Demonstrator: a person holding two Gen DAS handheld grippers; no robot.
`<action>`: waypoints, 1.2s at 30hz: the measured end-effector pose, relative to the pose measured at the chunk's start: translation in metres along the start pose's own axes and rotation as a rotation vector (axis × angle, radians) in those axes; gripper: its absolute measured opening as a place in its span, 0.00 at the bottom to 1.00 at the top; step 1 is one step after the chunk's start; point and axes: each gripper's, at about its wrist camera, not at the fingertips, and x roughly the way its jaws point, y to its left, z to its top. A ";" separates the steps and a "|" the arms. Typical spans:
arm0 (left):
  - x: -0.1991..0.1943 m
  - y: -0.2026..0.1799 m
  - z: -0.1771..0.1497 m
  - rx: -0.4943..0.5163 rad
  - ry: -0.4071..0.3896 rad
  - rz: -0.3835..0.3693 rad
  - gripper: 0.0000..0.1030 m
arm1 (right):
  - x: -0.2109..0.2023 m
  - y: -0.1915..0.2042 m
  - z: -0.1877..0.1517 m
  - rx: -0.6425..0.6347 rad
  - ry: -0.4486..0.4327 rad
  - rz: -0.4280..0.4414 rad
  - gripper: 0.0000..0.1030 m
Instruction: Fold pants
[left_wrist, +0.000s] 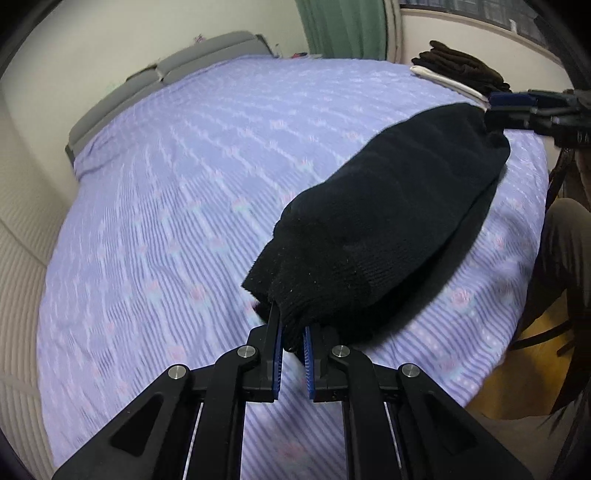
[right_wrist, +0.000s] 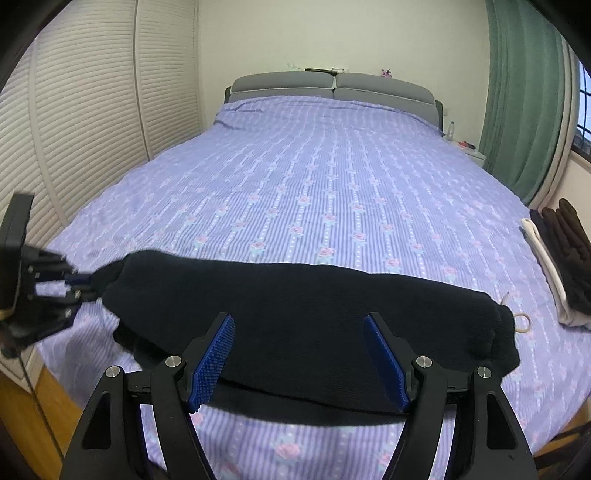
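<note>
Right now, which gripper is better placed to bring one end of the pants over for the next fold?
Left. The left gripper has its jaws shut on one end of the black pants; the right gripper hovers open above them, gripping nothing.

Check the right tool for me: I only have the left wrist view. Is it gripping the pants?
Observer: No. The right tool is open, its pads wide apart over the pants.
Operator: Anything loose near that end?
Observer: Yes. A pale cord loop lies on the bed just beside the pants' end.
</note>
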 end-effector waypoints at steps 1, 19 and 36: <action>0.001 0.001 -0.006 -0.028 0.003 -0.002 0.10 | -0.001 -0.001 -0.001 0.000 0.001 -0.001 0.70; -0.023 -0.040 -0.028 -0.176 -0.149 0.133 0.54 | -0.002 -0.005 -0.039 -0.082 0.003 -0.036 0.70; 0.018 -0.074 -0.009 0.088 -0.197 0.267 0.41 | -0.007 -0.052 -0.055 0.006 0.042 -0.065 0.70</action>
